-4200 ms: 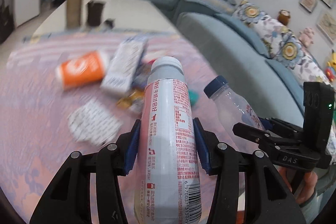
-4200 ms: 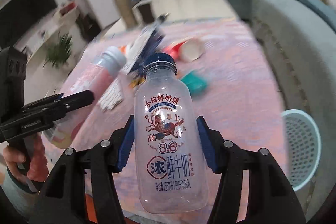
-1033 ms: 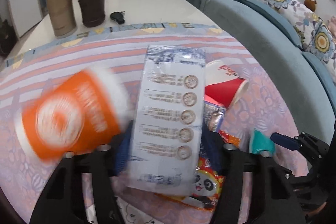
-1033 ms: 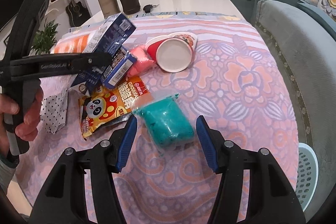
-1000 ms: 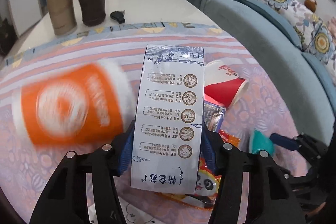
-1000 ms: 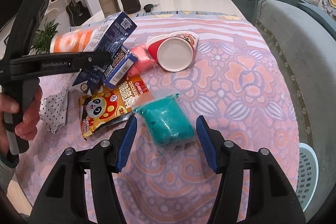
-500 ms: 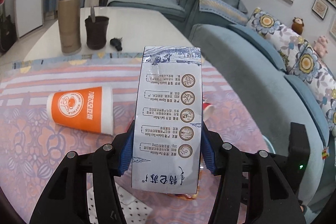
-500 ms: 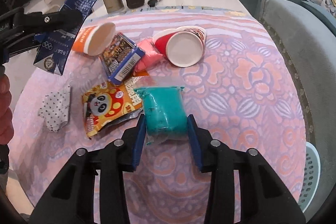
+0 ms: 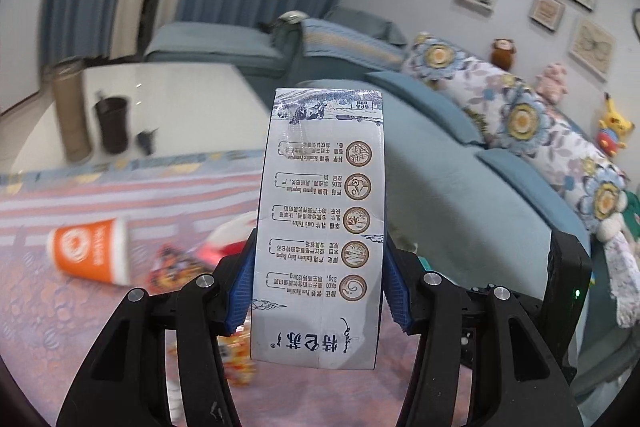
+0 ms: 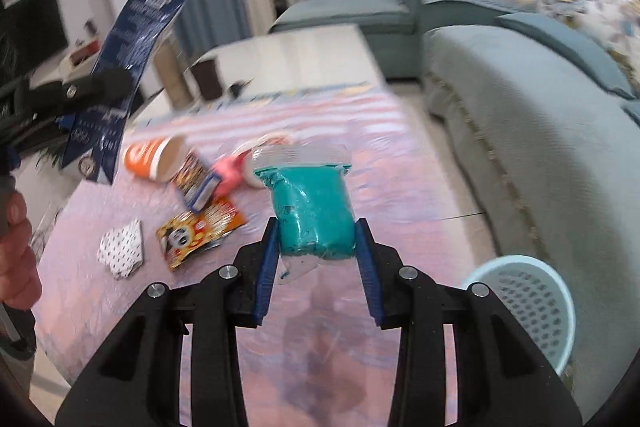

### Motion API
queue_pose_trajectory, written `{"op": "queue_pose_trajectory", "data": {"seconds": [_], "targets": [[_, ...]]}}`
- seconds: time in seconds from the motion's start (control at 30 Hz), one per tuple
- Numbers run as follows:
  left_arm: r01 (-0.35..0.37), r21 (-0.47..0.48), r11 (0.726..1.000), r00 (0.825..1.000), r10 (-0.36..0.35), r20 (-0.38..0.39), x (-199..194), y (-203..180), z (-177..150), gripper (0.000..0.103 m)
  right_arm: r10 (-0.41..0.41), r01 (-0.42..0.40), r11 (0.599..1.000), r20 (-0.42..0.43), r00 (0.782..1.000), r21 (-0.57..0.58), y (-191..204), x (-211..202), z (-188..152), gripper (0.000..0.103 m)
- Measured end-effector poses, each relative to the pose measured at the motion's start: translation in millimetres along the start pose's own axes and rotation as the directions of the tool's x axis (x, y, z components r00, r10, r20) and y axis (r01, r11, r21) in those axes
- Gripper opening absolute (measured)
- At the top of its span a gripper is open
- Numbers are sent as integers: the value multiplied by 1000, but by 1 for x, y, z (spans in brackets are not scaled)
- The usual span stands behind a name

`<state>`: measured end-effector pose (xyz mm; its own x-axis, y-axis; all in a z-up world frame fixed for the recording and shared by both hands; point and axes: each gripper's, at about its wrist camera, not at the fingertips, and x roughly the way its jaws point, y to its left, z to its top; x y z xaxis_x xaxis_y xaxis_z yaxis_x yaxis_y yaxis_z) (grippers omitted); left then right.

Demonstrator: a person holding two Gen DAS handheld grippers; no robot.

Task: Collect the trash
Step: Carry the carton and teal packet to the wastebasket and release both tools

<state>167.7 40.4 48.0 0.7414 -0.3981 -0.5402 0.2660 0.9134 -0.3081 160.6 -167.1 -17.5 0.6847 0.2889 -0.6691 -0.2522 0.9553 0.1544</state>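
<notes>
My left gripper [image 9: 316, 283] is shut on a tall milk carton [image 9: 320, 219] and holds it upright above the table; the carton also shows in the right wrist view [image 10: 124, 83] at the upper left. My right gripper [image 10: 316, 255] is shut on a clear bag of teal stuff [image 10: 312, 207], lifted off the pink tablecloth [image 10: 400, 187]. A light blue perforated trash basket [image 10: 524, 303] stands on the floor at the lower right. On the table lie an orange paper cup [image 10: 154, 157], a red cup [image 10: 272, 143], snack wrappers [image 10: 200, 227] and a dotted paper [image 10: 122, 247].
A grey-blue sofa [image 10: 540, 131] runs along the right side of the table. At the far end of the table stand a brown tumbler [image 9: 70, 119], a dark cup [image 9: 112, 125] and keys [image 9: 146, 141]. Cushions and toys lie on the sofa [image 9: 520, 119].
Both grippers have risen from the table with their loads. The teal bag has left the cloth. The milk carton is higher and has shifted toward the right.
</notes>
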Motion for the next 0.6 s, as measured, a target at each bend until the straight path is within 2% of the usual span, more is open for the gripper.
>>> {"op": "queue_pose_trajectory", "data": {"seconds": [0.17, 0.3, 0.4, 0.6], "targets": [[90, 47, 995, 996, -90, -7, 17, -49, 3, 53, -100, 96, 990, 43, 994, 101, -58, -37, -6, 34], [155, 80, 985, 987, -152, -45, 44, -93, -3, 53, -164, 154, 972, 44, 986, 177, -99, -56, -17, 34], [196, 95, 976, 979, -189, -78, 63, -118, -10, 53, -201, 188, 952, 30, 979, 242, -130, -62, -31, 34], [253, 116, 961, 957, -231, -173, 111, -164, -34, 53, -243, 245, 901, -51, 969, 358, -186, -60, -66, 35]]}}
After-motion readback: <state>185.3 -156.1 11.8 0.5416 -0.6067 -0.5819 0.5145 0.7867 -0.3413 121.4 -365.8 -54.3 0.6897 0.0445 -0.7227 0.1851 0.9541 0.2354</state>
